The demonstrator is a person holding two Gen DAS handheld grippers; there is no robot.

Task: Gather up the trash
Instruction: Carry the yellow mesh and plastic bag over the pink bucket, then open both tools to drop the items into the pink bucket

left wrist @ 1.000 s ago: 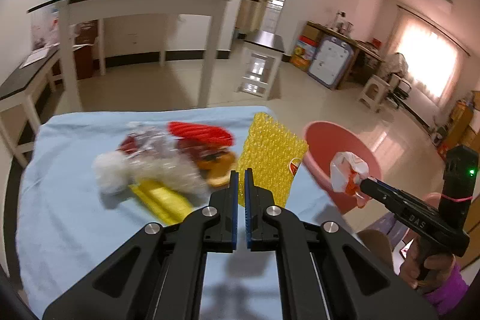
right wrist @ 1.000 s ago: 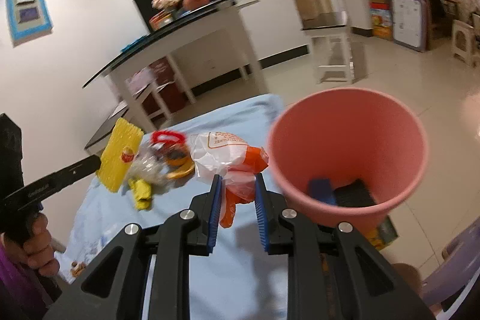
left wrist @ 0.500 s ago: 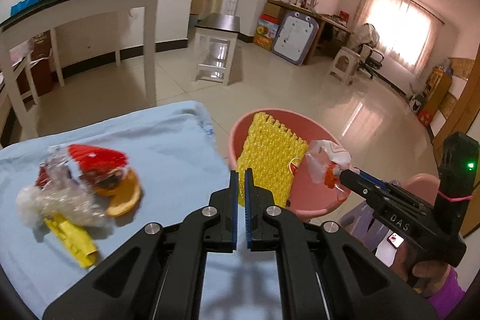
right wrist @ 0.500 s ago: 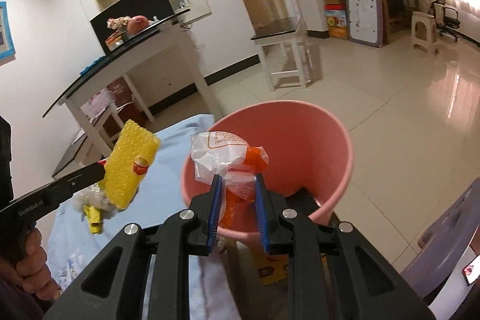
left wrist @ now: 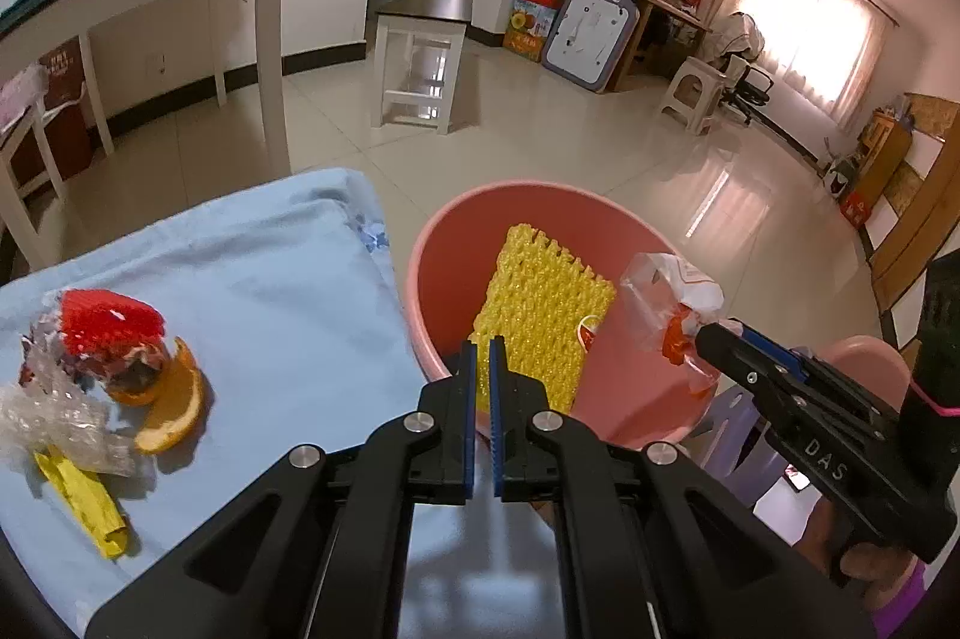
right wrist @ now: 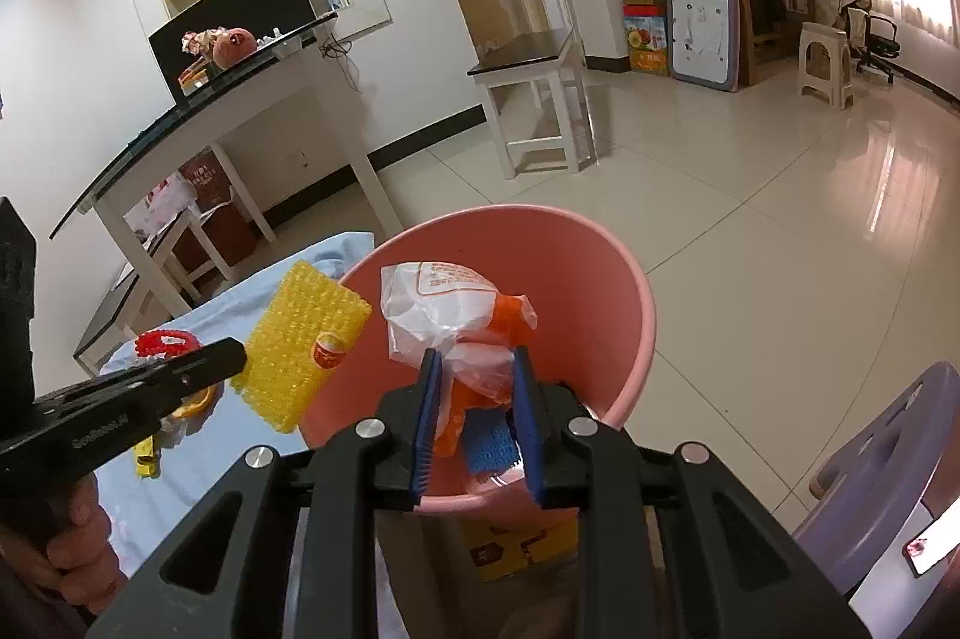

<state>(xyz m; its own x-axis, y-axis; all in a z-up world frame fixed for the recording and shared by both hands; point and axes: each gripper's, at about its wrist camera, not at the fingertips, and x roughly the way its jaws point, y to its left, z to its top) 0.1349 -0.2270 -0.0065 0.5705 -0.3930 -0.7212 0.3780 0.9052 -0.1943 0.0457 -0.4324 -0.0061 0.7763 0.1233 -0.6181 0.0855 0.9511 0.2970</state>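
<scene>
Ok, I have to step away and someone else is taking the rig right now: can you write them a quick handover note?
Left tongs: shut on the yellow foam net, held over the pink bin.
Right tongs: the jaws look wider, but the orange-and-white wrapper sits between them above the bin.
In the bin: a blue item.
Left on the blue cloth: red foam net, orange peel, clear plastic, yellow wrapper.
Next: drop both, then clear the cloth.

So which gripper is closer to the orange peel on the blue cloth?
Left. The left gripper is beside the cloth holding the orange peel; the right gripper is over the pink bucket.
</scene>
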